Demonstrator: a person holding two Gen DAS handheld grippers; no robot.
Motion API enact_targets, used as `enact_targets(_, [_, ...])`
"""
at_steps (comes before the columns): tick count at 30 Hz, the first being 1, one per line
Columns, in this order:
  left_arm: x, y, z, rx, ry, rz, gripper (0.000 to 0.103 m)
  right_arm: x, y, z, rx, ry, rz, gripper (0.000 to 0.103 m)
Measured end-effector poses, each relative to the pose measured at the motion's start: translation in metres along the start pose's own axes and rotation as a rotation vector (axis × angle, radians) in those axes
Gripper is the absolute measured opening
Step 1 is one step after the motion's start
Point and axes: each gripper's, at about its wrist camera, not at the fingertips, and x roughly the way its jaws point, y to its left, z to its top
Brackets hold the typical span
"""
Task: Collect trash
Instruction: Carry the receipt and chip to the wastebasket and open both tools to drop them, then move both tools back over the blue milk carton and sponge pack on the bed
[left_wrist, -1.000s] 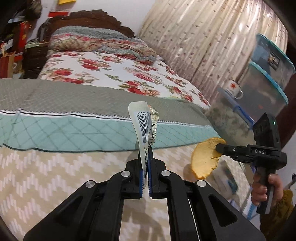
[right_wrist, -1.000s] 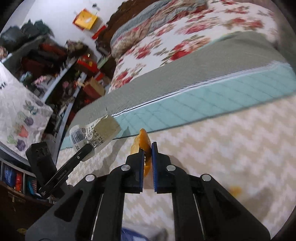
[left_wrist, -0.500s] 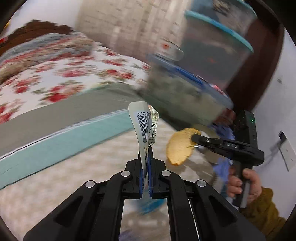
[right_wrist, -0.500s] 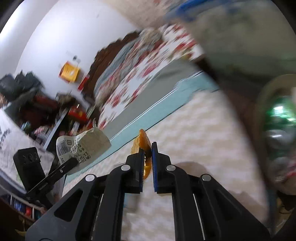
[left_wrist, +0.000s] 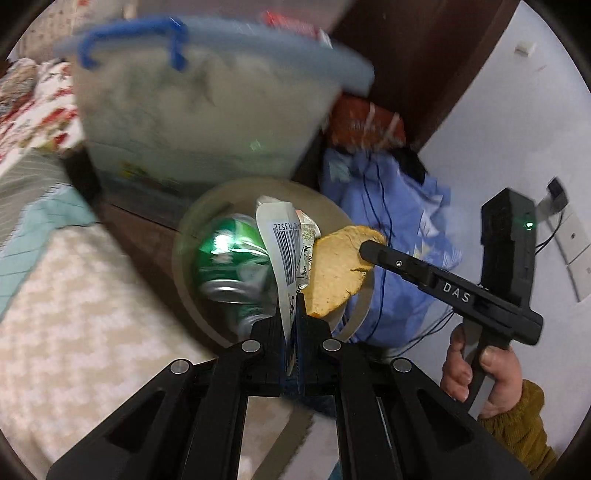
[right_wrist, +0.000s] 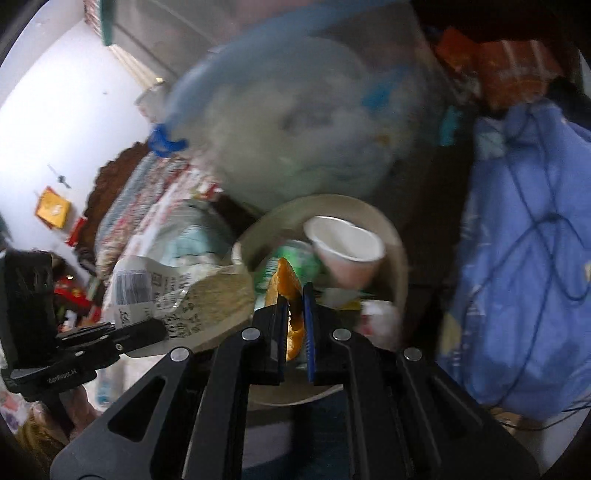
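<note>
My left gripper (left_wrist: 291, 314) is shut on a crumpled paper wrapper (left_wrist: 282, 251) with a barcode, held above a round beige trash bin (left_wrist: 184, 258). The bin holds a green can (left_wrist: 229, 258) and, in the right wrist view, a white paper cup (right_wrist: 343, 247). My right gripper (right_wrist: 295, 295) holds an orange peel (right_wrist: 286, 284) over the bin (right_wrist: 399, 258); its jaws stand slightly parted, the peel against the left pad. The peel (left_wrist: 340, 273) and right gripper (left_wrist: 373, 247) also show in the left wrist view, beside the wrapper. The wrapper (right_wrist: 177, 291) and left gripper (right_wrist: 155, 328) show at left in the right wrist view.
A clear plastic storage box (left_wrist: 207, 99) with a blue lid stands behind the bin. A blue cloth bag (left_wrist: 388, 221) with a dark cord lies to the right against a white wall. The bed (left_wrist: 55, 295) with a zigzag cover lies at left.
Both grippers swung right from over the bed to above the trash bin, carrying the wrapper and the peel. The right jaws have parted slightly around the peel.
</note>
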Motion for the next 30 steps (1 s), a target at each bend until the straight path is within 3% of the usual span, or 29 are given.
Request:
enact_targets(1, [0.016,-0.004,0.002,0.004,0.022,0.010,0.005,0.003,-0.006,0.000,0.015,-0.001,-0.004,0.014])
enact_targets(2, [0.024,-0.006,0.003,0.007,0.038,0.023,0.018,0.006,-0.012,0.000,0.020,0.001,-0.005,0.014])
enact_targets(3, [0.034,-0.007,0.005,0.009,0.062,0.051,0.050,0.009,-0.015,0.001,0.025,0.002,-0.012,0.015])
enact_targets(4, [0.037,-0.005,0.006,0.009,0.065,0.075,0.062,0.012,-0.015,0.000,0.026,0.001,-0.015,0.017])
enact_targets(5, [0.036,-0.003,0.006,0.006,0.041,0.103,0.064,0.016,-0.014,-0.002,0.023,-0.009,-0.011,0.024])
enact_targets(7, [0.028,0.002,0.006,0.003,0.016,0.105,0.065,0.012,-0.010,-0.003,0.012,-0.056,-0.015,0.059])
enact_targets(8, [0.023,0.004,0.007,-0.002,0.005,0.109,0.065,0.011,-0.004,-0.008,0.006,-0.083,-0.024,0.082])
enact_targets(13, [-0.029,0.012,-0.004,-0.032,-0.105,0.143,0.065,-0.007,0.019,-0.014,-0.031,-0.177,-0.025,0.082])
enact_targets(17, [-0.075,0.014,-0.035,-0.019,-0.187,0.219,0.066,-0.023,0.046,-0.034,0.000,-0.222,-0.006,0.082])
enact_targets(26, [-0.147,0.037,-0.120,-0.024,-0.250,0.439,0.069,-0.029,0.115,-0.115,0.006,-0.171,0.034,0.083])
enact_targets(30, [-0.172,0.047,-0.148,-0.045,-0.268,0.484,0.072,-0.030,0.142,-0.148,-0.007,-0.147,-0.018,0.087])
